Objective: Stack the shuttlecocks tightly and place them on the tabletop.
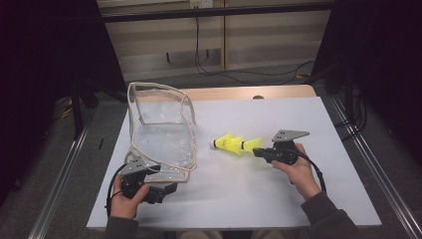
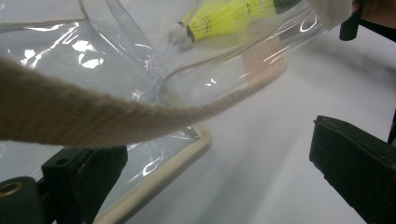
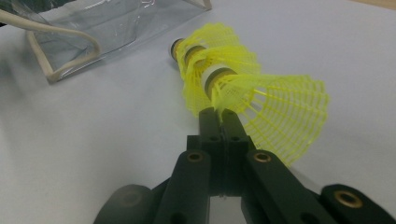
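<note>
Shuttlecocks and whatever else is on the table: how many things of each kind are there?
Yellow shuttlecocks: 3, nested in one stack, held by the right gripper
Clear bag with beige trim: 1
Hand-held grippers: 2, counting the left gripper at the bag's near edge
Total: 6

A white table (image 1: 278, 194) carries it all, its top bare and pale, with a strip of wood along the far edge. Just ahead of the left gripper (image 1: 166, 188) a clear bag (image 1: 161, 137) with cream trim sits on the surface. Off the right gripper's (image 1: 258, 151) tip, nested yellow shuttlecocks (image 1: 234, 144) lie at the white top, corks pointing at the bag.
</note>
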`<state>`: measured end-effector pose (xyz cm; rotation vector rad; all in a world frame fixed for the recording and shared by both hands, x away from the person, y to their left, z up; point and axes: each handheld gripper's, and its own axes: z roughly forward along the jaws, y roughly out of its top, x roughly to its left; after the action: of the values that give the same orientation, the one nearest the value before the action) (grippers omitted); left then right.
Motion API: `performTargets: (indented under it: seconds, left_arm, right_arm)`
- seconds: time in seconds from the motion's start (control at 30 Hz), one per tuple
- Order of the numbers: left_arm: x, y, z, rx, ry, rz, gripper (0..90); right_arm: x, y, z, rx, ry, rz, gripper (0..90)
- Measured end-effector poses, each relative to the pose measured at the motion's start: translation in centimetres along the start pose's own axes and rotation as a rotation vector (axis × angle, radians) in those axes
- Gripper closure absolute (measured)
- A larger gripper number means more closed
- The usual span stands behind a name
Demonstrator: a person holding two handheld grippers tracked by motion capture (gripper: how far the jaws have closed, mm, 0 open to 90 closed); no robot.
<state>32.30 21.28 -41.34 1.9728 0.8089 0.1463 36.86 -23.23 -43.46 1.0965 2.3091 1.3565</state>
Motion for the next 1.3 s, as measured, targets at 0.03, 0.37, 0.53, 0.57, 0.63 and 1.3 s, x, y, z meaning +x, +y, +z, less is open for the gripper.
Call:
performTargets:
  seconds: [0.03, 0.37, 0.53, 0.57, 0.63, 1.3]
  left_arm:
    - [0.0, 0.0, 0.0, 0.000, 0.002, 0.001, 4.2]
    - [0.0, 0.0, 0.0, -0.001, 0.001, -0.001, 4.2]
    - [0.1, 0.0, 0.0, -0.004, -0.002, -0.002, 4.2]
    - [0.1, 0.0, 0.0, -0.004, -0.002, -0.002, 4.2]
    - [0.1, 0.0, 0.0, -0.005, -0.003, -0.002, 4.2]
    - [0.1, -0.1, 0.0, -0.004, -0.005, -0.006, 4.2]
  right_arm:
    - [0.0, 0.0, 0.0, 0.000, -0.001, 0.001, 89.8]
    - [0.0, 0.0, 0.2, -0.002, -0.003, 0.006, 89.8]
    - [0.2, 0.0, 0.5, 0.004, -0.004, 0.007, 89.8]
    - [0.2, 0.0, 0.6, 0.003, -0.005, 0.008, 89.8]
    - [0.2, 0.0, 0.6, 0.003, -0.002, 0.012, 89.8]
    - [0.6, 0.1, 1.5, -0.011, 0.002, 0.025, 89.8]
